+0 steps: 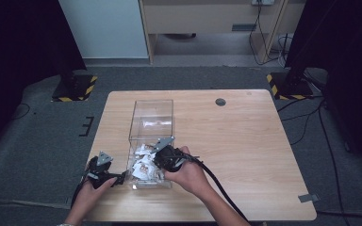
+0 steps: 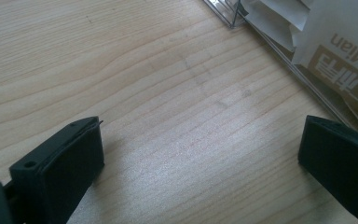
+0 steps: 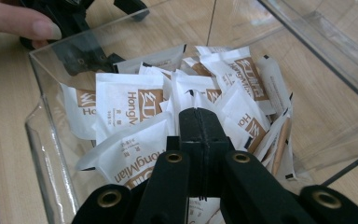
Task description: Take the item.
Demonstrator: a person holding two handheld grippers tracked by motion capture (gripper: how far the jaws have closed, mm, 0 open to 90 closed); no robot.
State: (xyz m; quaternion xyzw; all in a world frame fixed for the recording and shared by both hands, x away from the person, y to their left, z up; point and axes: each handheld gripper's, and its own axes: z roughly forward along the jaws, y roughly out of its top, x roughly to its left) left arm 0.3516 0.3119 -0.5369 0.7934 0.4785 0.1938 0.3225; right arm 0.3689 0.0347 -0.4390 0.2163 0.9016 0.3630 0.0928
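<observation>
Nearest the bench's front edge, the person's left hand (image 1: 88, 190) holds the left gripper (image 1: 118, 179) low over the bench (image 1: 245, 141), just beside the near left corner of a clear plastic bin (image 1: 151, 111); its jaws stand wide apart with nothing but bare wood between them, so it seems parked there to steady the bin or wait its turn rather than to grasp. Just beyond, the right hand (image 1: 188, 173) angles the right gripper (image 3: 199, 122) down into the near end of the bin, jaws pressed together over a heap of white sachets (image 3: 135, 105) with brown print; whether a sachet edge is nipped between them cannot be told. The sachets crowd the bin's near end, within easy reach. The bin's far end, toward the bench's middle, looks nearly empty.
</observation>
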